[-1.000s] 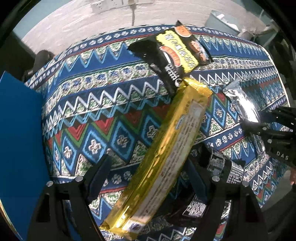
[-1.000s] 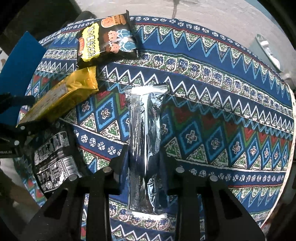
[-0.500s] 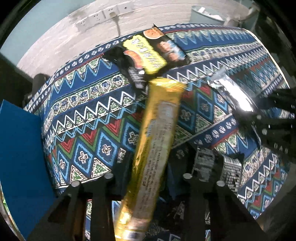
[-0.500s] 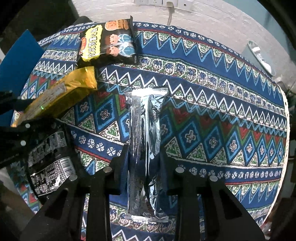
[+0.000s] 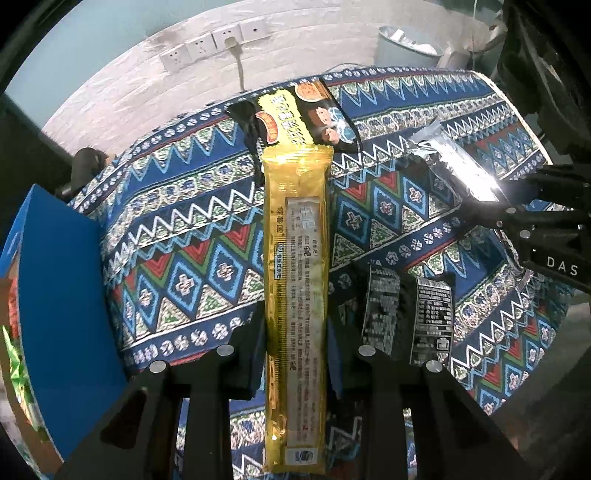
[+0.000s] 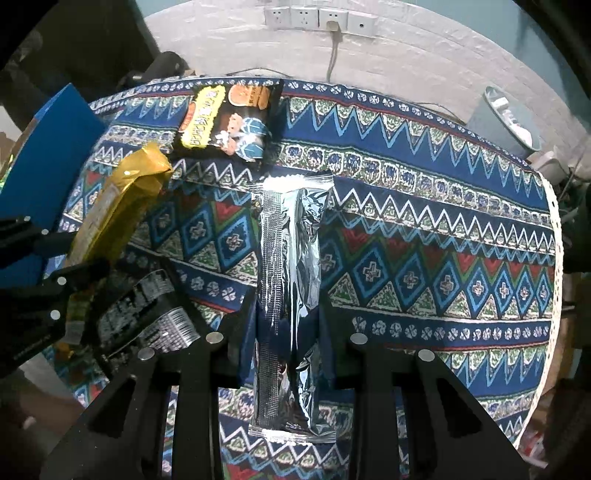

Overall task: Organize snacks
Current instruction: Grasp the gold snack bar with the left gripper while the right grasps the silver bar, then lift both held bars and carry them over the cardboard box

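Gold foil, long and narrow: yellow snack pack (image 5: 295, 280) pinched between the pads of the left gripper (image 5: 295, 354), running straight up the left wrist view, far end overlapping the black and yellow snack bag (image 5: 306, 118) lying flat on the patterned tablecloth (image 5: 177, 229). Silver snack pack (image 6: 288, 280) clamped the same way in the right gripper (image 6: 286, 354), lengthwise between the fingers, crinkled and mirror-bright. Black printed packet (image 5: 406, 314) lying on the cloth between the two tools, barcode side up. Blue box (image 5: 62, 295) standing at the left edge of the table; something green and orange glimpsed past its edge in the left wrist view, too cut off to name. Pale bin (image 6: 506, 122) beyond the far right of the table with scraps of white inside. Seen from the left wrist only: the right gripper's black body from the side, silver pack jutting out of it. Seen from the right wrist only: the yellow pack from the side, tilted, near end in the left gripper's black frame at the left border; also the lace edge of the cloth (image 6: 554, 236) on the right. Wall sockets (image 6: 317, 18) with one plug in, visible in both.
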A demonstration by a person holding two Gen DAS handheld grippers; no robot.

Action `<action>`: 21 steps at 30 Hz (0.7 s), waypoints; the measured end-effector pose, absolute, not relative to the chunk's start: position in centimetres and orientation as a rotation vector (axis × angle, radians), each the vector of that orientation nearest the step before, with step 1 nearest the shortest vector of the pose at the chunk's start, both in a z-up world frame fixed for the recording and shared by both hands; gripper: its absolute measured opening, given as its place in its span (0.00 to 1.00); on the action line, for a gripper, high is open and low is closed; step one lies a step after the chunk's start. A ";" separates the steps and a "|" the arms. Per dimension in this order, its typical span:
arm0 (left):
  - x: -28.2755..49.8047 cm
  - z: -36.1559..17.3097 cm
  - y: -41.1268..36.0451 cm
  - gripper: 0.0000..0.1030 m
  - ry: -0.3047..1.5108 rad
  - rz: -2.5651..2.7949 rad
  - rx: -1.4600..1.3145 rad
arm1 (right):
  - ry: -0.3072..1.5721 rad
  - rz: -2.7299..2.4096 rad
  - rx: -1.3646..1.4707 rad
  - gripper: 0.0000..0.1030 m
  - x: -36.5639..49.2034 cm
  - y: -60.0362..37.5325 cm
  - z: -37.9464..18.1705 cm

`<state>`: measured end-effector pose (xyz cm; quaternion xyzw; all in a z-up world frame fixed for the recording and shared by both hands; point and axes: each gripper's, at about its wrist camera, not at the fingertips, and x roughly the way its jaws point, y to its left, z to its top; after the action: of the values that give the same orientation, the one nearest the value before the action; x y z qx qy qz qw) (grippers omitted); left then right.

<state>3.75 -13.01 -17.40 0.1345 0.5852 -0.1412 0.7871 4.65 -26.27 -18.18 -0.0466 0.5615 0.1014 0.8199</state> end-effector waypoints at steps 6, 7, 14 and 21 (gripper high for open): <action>2.6 -15.5 -11.2 0.28 1.232 -0.288 0.256 | 1.172 0.215 -0.103 0.28 4.8 -26.4 -17.1; 2.5 -15.3 -11.1 0.28 1.227 -0.285 0.253 | 1.166 0.217 -0.100 0.28 4.7 -26.4 -16.8; 1.8 -13.2 -10.3 0.28 1.189 -0.276 0.218 | 1.131 0.232 -0.104 0.28 4.4 -25.6 -15.1; 1.2 -11.4 -9.0 0.28 1.155 -0.261 0.196 | 1.106 0.254 -0.097 0.28 4.2 -24.4 -13.6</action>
<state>1.23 -8.97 -11.40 0.0924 0.5435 -0.1226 0.8253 4.21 -24.41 -13.56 -0.0459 0.5234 0.1201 0.8423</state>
